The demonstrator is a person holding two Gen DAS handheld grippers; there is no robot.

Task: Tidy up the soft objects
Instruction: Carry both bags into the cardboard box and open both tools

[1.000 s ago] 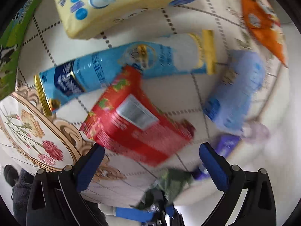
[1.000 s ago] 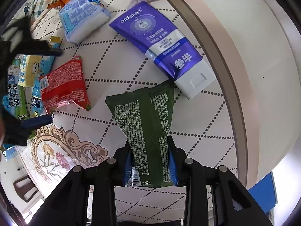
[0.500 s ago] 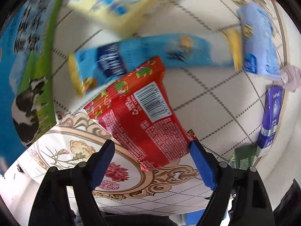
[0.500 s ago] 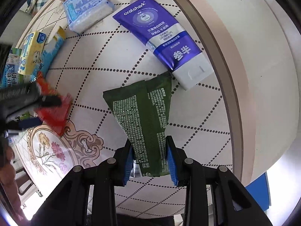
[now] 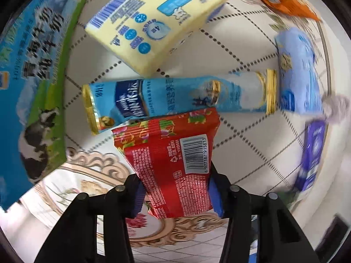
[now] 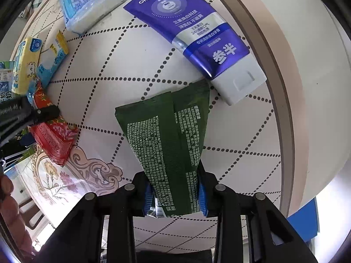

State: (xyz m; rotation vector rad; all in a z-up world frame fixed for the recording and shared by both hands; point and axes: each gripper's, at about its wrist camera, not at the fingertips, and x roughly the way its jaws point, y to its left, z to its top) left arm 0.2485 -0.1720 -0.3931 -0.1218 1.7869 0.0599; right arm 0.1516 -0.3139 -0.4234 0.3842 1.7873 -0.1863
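Quilted tabletop [image 6: 136, 50] remained littered; left gripper [image 5: 175, 195] pinched the red packet [image 5: 173, 160], right gripper [image 6: 175, 199] pinched the green pouch [image 6: 169, 135]; sorting looked barely begun.

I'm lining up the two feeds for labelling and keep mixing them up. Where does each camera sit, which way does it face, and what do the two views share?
Left wrist: on the left gripper, looking forward and down along its fingers at the table; both fingers clamp the red packet.
Right wrist: on the right gripper, looking down at the table; its fingers clamp the green pouch, and a hand shows at the left edge.
Shared: the red packet, purple toothpaste tube, yellow pack and dotted tablecloth.
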